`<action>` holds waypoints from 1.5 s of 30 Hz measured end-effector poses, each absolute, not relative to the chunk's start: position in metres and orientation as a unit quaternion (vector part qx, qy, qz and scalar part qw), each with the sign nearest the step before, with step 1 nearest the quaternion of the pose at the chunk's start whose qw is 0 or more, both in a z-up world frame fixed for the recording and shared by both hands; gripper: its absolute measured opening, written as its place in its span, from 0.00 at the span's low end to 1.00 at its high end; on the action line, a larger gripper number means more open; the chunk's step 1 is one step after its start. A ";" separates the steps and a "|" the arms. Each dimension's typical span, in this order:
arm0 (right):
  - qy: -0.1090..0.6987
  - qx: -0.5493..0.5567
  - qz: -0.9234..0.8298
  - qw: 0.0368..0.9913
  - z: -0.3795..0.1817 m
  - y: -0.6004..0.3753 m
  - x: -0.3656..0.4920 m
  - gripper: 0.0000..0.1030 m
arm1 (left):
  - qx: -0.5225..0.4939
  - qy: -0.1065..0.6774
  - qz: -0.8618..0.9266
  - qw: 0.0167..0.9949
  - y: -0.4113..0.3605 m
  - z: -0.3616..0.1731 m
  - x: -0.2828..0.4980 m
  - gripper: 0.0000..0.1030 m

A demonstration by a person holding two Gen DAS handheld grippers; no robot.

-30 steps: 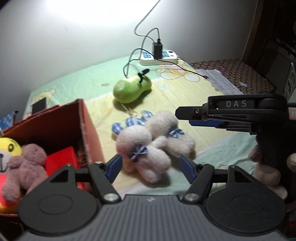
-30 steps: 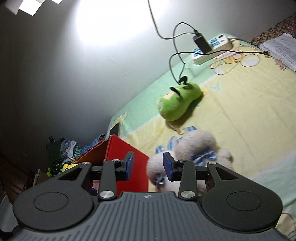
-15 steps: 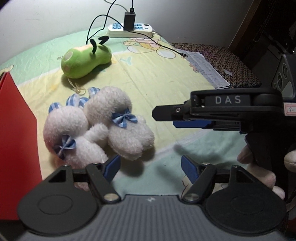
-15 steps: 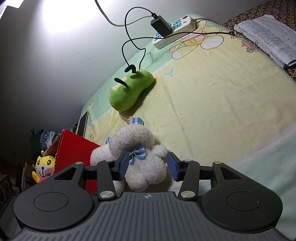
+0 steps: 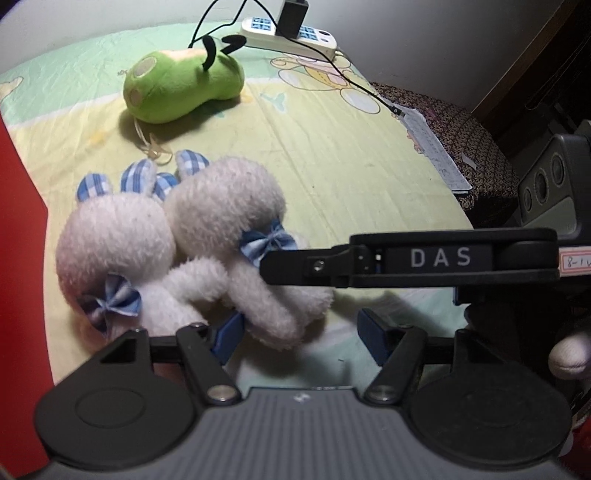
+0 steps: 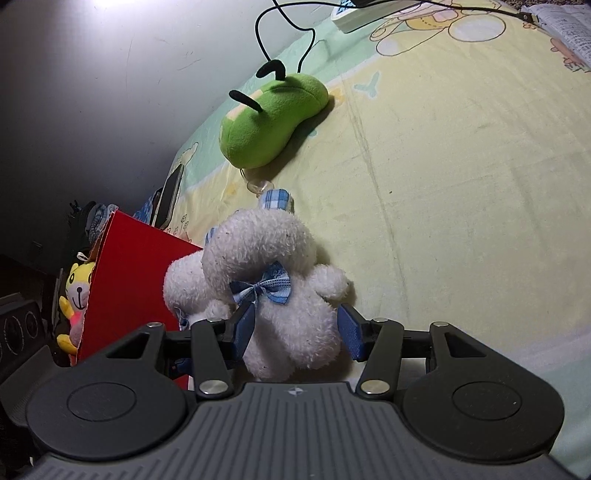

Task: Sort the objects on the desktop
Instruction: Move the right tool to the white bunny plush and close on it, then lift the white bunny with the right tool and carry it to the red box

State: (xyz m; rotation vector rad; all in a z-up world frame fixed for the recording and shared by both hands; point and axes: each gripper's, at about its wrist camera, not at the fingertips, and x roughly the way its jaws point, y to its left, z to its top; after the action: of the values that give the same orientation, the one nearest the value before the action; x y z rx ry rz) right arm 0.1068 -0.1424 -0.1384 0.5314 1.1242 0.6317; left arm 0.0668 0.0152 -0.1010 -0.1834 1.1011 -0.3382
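Sorting partway: yellow plush toy (image 6: 79, 291) in red cardboard box (image 6: 136, 288); right gripper (image 6: 297, 328) unclenched round fluffy white bunny pair (image 6: 280, 295); left gripper (image 5: 299, 332) closing, nothing gripped; green plush (image 6: 271, 118) beyond, untouched.

This is looking like a home bedroom: soft toys (image 5: 177, 251) are lying on a cartoon sheet (image 5: 332, 155), with a power strip (image 5: 288, 35) by the wall.

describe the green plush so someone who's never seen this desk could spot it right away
Start at the white power strip by the wall on the yellow-green cloth. Just in front of it lies the green plush, beyond the two white bunnies. It alone is bright green, bean-shaped, with two black antennae.
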 end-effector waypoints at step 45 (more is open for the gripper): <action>0.533 0.198 0.281 0.774 -0.130 -0.171 0.077 0.65 | -0.004 0.539 -0.199 0.818 -0.038 -0.111 0.062 0.73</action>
State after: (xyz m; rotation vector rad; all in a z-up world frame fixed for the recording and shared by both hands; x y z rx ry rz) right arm 0.0770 -0.1714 -0.1304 0.4284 1.1536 0.6086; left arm 0.0616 -0.0384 -0.1114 -0.0082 1.1491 -0.4239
